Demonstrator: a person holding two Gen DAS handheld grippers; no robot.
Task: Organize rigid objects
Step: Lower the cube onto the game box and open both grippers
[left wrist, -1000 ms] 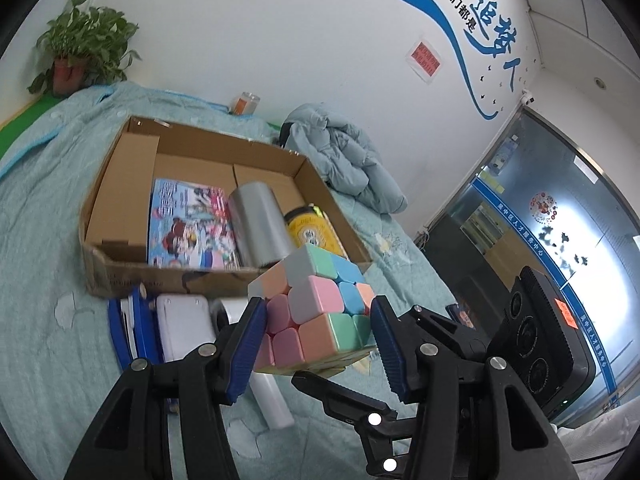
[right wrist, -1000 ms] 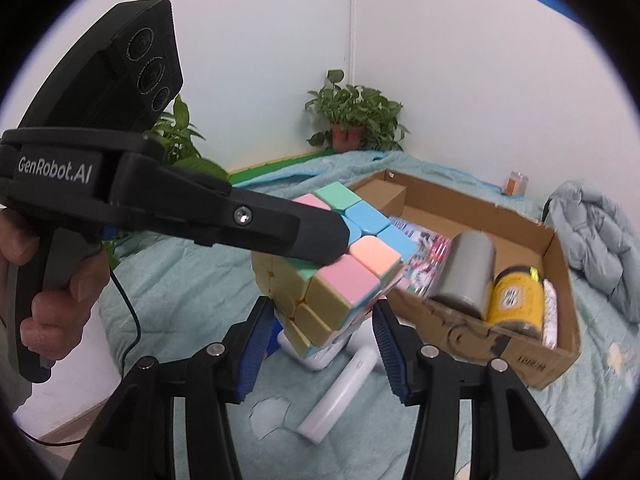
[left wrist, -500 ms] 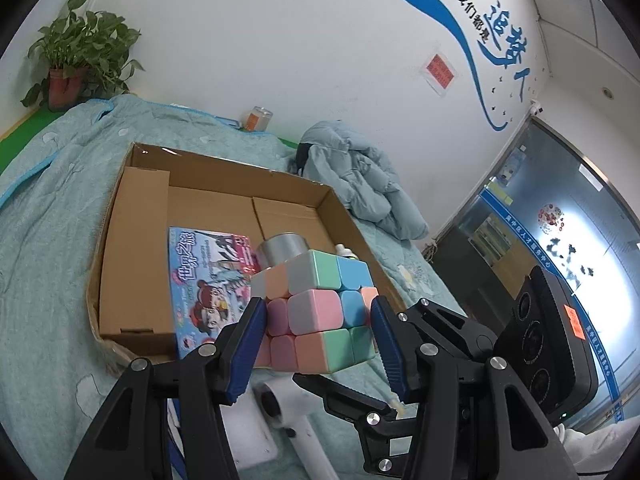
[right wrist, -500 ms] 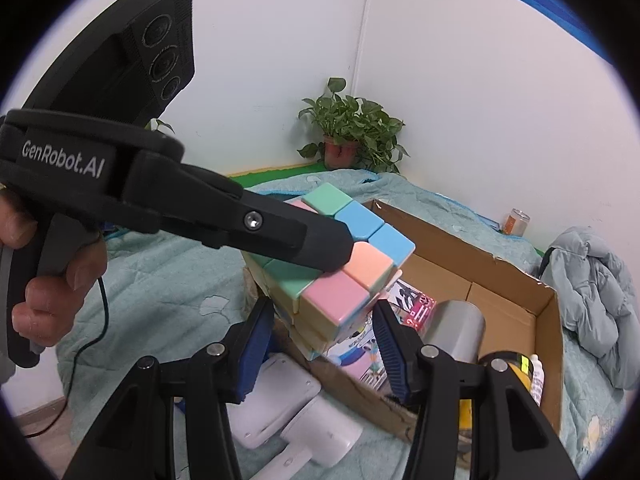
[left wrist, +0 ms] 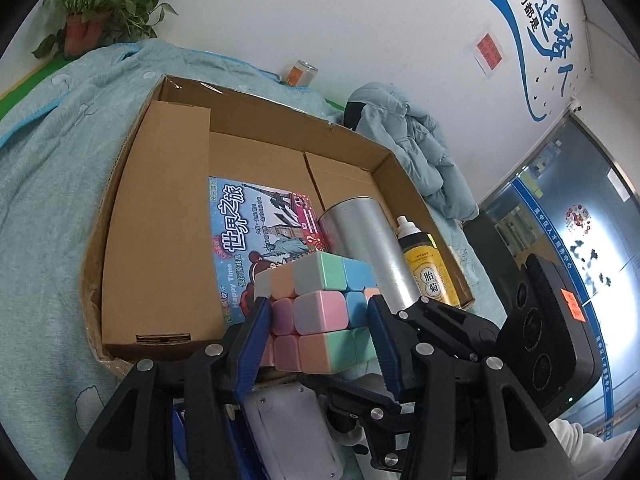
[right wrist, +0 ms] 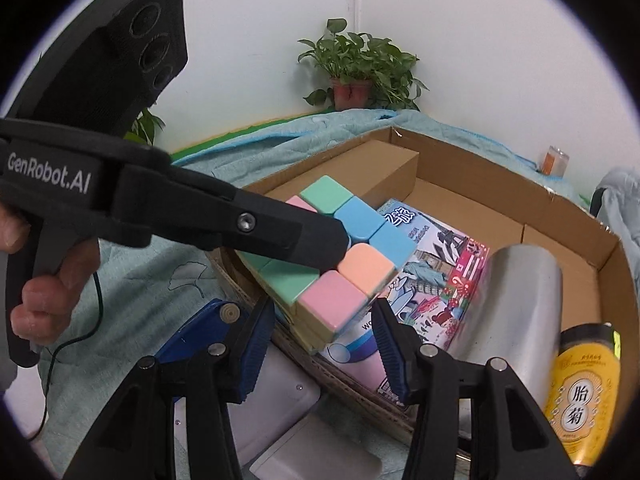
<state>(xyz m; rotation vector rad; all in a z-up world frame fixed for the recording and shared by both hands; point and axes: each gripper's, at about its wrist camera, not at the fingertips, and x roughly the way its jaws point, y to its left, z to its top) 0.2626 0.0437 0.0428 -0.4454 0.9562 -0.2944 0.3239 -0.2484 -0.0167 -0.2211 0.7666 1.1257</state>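
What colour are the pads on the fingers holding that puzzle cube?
Blue, ribbed pads on black fingers, gripping the pastel cube. Clearest in the left wrist view.

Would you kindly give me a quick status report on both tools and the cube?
Left tool shut on puzzle cube, above cardboard box near edge. Right tool open, empty, below. Booklet, silver canister, yellow bottle already inside.

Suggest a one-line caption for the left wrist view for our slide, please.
Left gripper holds a pastel puzzle cube above the near edge of a cardboard box holding a booklet, can and bottle.
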